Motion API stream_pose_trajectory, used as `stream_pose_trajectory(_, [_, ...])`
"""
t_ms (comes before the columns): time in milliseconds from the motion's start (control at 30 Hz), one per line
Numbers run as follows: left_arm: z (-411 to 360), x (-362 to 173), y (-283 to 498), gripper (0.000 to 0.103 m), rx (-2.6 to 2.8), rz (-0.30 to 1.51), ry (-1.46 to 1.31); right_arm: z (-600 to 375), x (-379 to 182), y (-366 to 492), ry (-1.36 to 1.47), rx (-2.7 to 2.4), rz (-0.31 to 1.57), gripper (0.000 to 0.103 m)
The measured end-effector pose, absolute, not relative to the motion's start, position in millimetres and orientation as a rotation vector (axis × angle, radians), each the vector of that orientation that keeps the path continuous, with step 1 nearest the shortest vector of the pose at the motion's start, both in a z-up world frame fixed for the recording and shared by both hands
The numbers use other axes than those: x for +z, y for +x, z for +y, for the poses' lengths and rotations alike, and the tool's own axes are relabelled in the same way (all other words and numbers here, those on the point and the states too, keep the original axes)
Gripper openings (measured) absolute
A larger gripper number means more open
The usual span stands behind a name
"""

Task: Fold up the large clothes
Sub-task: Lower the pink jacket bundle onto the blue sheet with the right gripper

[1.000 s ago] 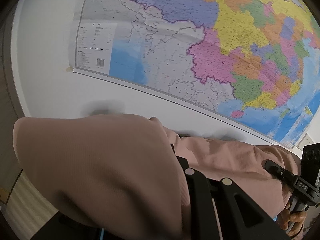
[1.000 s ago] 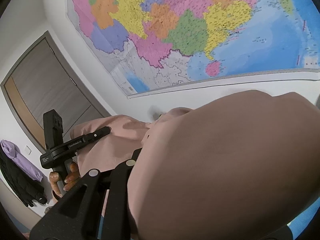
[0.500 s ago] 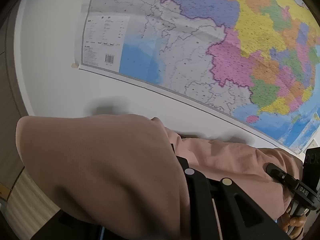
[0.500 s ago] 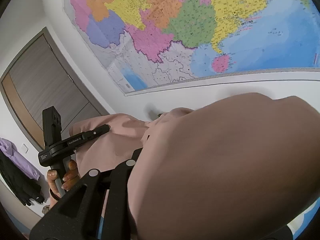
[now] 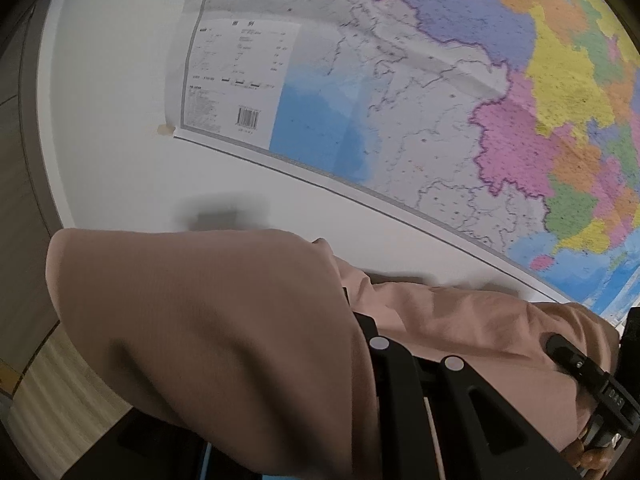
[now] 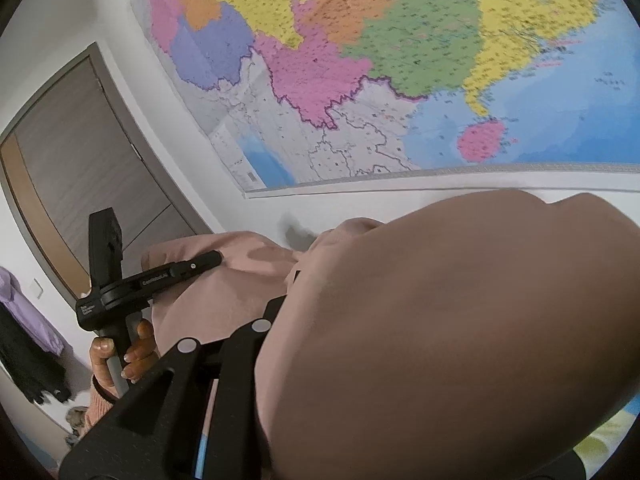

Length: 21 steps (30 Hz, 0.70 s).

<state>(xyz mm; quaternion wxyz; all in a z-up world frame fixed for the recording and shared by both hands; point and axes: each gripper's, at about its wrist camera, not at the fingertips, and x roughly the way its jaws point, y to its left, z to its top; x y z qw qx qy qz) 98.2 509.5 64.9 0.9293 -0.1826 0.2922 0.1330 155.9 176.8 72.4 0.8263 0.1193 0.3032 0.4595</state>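
A large pink garment (image 5: 208,320) hangs stretched between my two grippers, held up in front of a wall. In the left wrist view it drapes over my left gripper (image 5: 352,308), which is shut on a fold of it; one black finger (image 5: 396,392) shows and the other is hidden under cloth. My right gripper (image 5: 560,346) pinches the far end at the right edge. In the right wrist view the garment (image 6: 440,340) covers my right gripper (image 6: 290,288), shut on it. My left gripper (image 6: 200,262), held by a hand (image 6: 132,352), clamps the other end.
A big coloured wall map (image 5: 400,100) (image 6: 360,60) fills the white wall close ahead. A grey door (image 6: 80,152) stands at the left, with purple and dark clothes (image 6: 28,340) hanging beside it. Wood floor (image 5: 52,408) shows at lower left.
Both grippers have carried the stretched garment sideways together; the map has slid to the right in both views and looks larger. The grips on the cloth have not changed.
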Motion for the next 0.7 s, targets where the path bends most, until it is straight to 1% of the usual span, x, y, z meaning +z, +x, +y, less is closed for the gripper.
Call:
stream_pose_trajectory(100, [514.7, 32.4, 100.1, 0.012, 0.277, 0.625, -0.373, 183.7, 51.4, 147.2, 0.174, 0.985, 0.677, 0.018])
stream_pose_trajectory(167, [520.4, -3.6, 104.5, 0.012, 0.292, 0.701, -0.390, 187.6, 21.7, 144.4, 0.158, 1.001, 0.780, 0.019])
stream_pose_trajectory(200, [522.5, -16.9, 106.6, 0.012, 0.301, 0.730, -0.396, 188.7, 3.4, 143.2, 0.166, 1.018, 0.857, 0.020])
stream_pose_trajectory(267, [525.3, -37.0, 109.3, 0.014, 0.316, 0.776, -0.394, 186.8, -13.1, 136.8, 0.155, 1.029, 0.901, 0.025])
stream_pose_trajectory(300, [526.9, -42.1, 108.3, 0.016, 0.311, 0.782, -0.403, 182.7, -19.5, 133.6, 0.152, 1.029, 0.929, 0.030])
stream_pose_trajectory(367, [530.3, -43.9, 103.9, 0.021, 0.301, 0.783, -0.416, 169.8, -24.0, 132.8, 0.202, 1.051, 0.970, 0.045])
stream_pose_trajectory(400, [533.4, -43.3, 101.4, 0.024, 0.297, 0.784, -0.426, 158.8, -24.4, 132.9, 0.232, 1.059, 0.985, 0.055])
stream_pose_trajectory(467, [539.1, -44.4, 98.8, 0.029, 0.289, 0.796, -0.444, 139.1, -23.2, 134.1, 0.267, 1.065, 0.997, 0.063])
stream_pose_trajectory(500, [543.3, -46.3, 96.8, 0.034, 0.292, 0.808, -0.460, 128.1, -23.5, 135.2, 0.287, 1.061, 1.009, 0.071])
stream_pose_trajectory(533, [546.1, -47.9, 96.1, 0.038, 0.289, 0.814, -0.468, 111.7, -24.0, 138.4, 0.326, 1.048, 1.016, 0.074])
stream_pose_trajectory(567, [549.0, -50.2, 94.0, 0.040, 0.285, 0.821, -0.475, 98.3, -24.7, 142.6, 0.361, 1.037, 1.019, 0.074])
stream_pose_trajectory(600, [549.9, -51.9, 93.0, 0.048, 0.289, 0.829, -0.475, 81.7, -26.5, 146.0, 0.403, 1.016, 1.026, 0.074])
stream_pose_trajectory(633, [551.0, -54.1, 92.4, 0.050, 0.295, 0.840, -0.474, 71.7, -27.5, 149.9, 0.435, 0.996, 1.026, 0.075])
stream_pose_trajectory(667, [552.4, -57.6, 92.5, 0.050, 0.296, 0.850, -0.477, 61.3, -29.1, 154.7, 0.464, 0.967, 1.014, 0.075])
stream_pose_trajectory(700, [553.3, -59.3, 92.6, 0.050, 0.295, 0.851, -0.477, 53.8, -32.9, 159.7, 0.477, 0.946, 1.009, 0.066])
